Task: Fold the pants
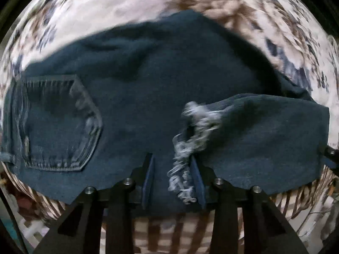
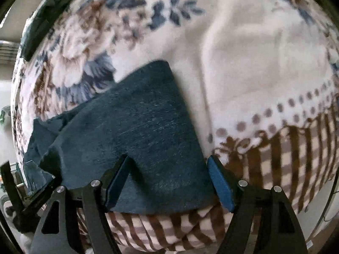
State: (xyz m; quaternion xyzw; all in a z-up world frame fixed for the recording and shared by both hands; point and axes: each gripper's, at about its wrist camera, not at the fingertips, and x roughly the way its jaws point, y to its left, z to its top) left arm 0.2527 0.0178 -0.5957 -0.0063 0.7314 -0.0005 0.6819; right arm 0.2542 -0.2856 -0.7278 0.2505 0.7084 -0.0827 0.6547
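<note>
A cream floral blanket (image 2: 243,53) (brown checked border (image 2: 296,158)) spreads out, dark folded cloth (image 2: 50,14) at its far edge.

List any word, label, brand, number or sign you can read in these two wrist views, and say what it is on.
None can be read.
Jeans: no tag or brand patch shows; the back pocket carries only stitching, and the frayed rip is bare threads.
Blanket: flowers, dots and checks only, no lettering.
Left gripper and right gripper: no markings visible on the fingers.
Both views are motion-blurred, so any fine print would be lost.
</note>
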